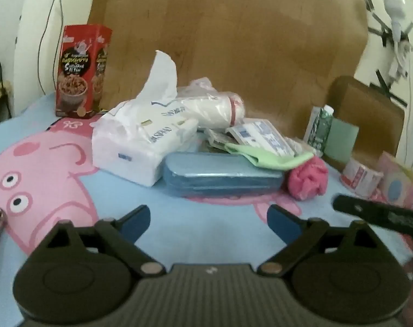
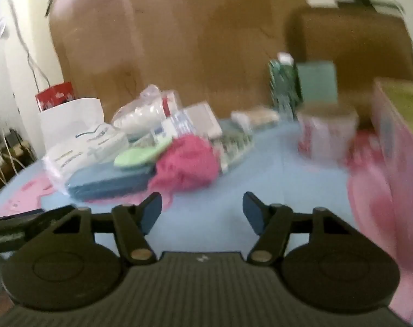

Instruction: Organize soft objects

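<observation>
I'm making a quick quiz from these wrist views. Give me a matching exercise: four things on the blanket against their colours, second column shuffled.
Things:
1. snack box
2. flat case
3. crumpled cloth
4. folded cloth

Colours:
A. light green
B. red
C. pink
D. blue

Pairs: 1-B, 2-D, 3-C, 4-A
</observation>
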Demonstrator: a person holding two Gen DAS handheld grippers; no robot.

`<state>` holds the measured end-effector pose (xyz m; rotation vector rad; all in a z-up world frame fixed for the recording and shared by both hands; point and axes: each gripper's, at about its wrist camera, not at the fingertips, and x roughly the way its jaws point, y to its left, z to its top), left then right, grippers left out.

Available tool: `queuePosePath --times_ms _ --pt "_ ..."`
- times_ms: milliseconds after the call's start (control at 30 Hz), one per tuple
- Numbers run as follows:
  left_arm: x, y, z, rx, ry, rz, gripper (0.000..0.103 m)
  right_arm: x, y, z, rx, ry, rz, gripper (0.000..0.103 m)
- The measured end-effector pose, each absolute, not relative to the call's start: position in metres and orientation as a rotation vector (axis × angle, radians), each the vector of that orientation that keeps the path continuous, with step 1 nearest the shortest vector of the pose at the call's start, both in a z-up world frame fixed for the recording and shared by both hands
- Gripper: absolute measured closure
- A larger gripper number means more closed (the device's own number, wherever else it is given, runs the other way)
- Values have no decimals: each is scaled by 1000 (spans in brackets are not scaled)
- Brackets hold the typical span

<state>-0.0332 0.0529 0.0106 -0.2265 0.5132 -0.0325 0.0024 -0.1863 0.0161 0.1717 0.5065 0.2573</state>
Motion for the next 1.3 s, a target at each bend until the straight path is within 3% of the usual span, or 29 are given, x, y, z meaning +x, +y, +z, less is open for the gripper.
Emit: queuePosePath --times_ms 167,200,333,367,533,633,733,800,1000,1033,1100,1133,1167,1300 --pt "-32 54 7 -232 535 -41 15 54 -170 18 121 549 322 35" --pt "-31 55 6 -234 536 -40 15 63 -166 15 110 577 341 42" --pt "-29 56 6 -239 546 -42 15 58 -171 14 129 593 354 52" --pt "-29 56 6 -240 550 -44 15 49 -177 15 140 599 363 60" --pt "-27 53 6 -231 566 -83 19 -19 -210 16 155 614 402 60" --pt "-27 42 8 -187 590 -167 27 -62 -226 16 139 596 394 59" --pt "-31 27 11 -237 610 -294 29 -91 -237 10 148 593 393 49" --pt "-32 14 12 -325 657 -416 29 -100 -241 6 148 591 385 35" --pt "-35 -41 20 -295 731 -627 36 -98 -239 4 116 569 405 30" --pt "-32 -49 19 -294 747 -646 37 -94 -236 3 104 574 413 30" --pt "-26 -62 16 -311 785 -688 52 -86 -230 -1 90 582 425 36" --pt "-23 -69 16 -323 810 -700 52 -82 -227 -1 81 578 420 45" --pt "-24 -76 20 -304 798 -682 52 -82 -225 -1 61 569 391 48" --pt "-35 -105 49 -210 693 -745 52 -99 -243 12 104 425 325 48"
